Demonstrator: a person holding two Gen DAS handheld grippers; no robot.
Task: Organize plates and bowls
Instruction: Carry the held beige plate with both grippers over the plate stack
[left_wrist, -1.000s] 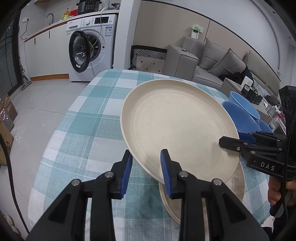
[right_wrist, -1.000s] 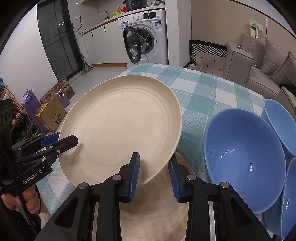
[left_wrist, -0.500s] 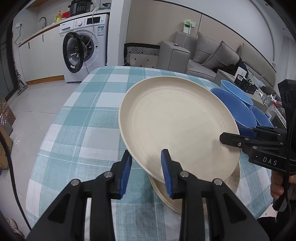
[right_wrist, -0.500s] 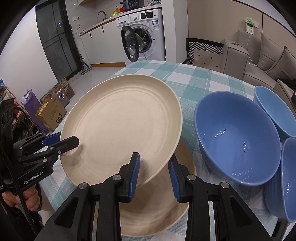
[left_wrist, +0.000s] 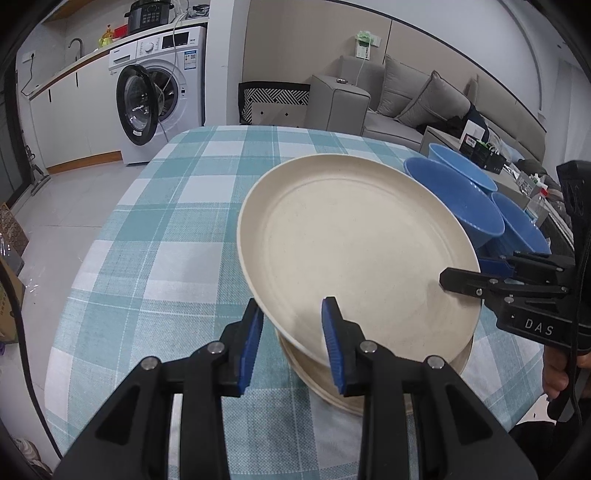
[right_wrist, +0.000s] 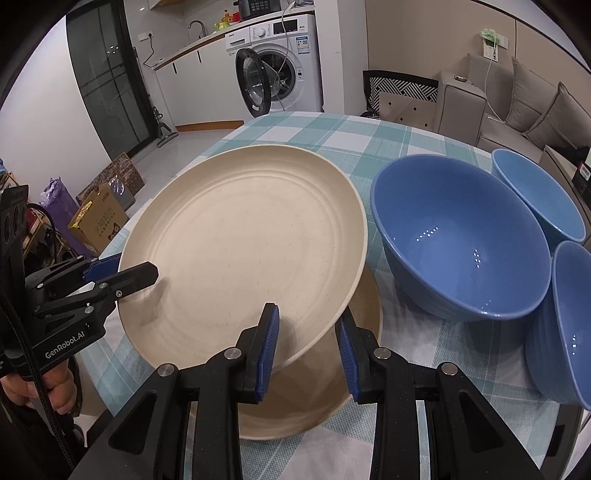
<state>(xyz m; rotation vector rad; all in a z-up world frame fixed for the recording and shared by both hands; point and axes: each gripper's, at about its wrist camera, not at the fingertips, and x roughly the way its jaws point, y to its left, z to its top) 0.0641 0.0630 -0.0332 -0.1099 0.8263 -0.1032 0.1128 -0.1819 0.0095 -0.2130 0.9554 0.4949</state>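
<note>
Both hand-held grippers are carrying one cream plate (right_wrist: 243, 254) just above a second cream plate (right_wrist: 314, 387) lying on the checked counter (left_wrist: 166, 229). The left hand-held gripper (left_wrist: 291, 343) is clamping the plate's near rim, one pad above and one below; the right hand-held gripper (right_wrist: 306, 343) is clamping the rim at another point in the same way. Two grips on separate parts of the rim are probably keeping the wide, shallow plate from swinging while it is being lined up for stacking. It is tilting, its far edge higher than the gripped edge.

Three blue bowls (right_wrist: 458, 240) are standing just beside the plates, grouped together, likely sorted by kind.

The lower plate is mostly covered by the upper one, so how well the two are lining up is hard to judge. The rightmost bowl is cut off by the frame, and whether the bowls are touching each other is unclear.
</note>
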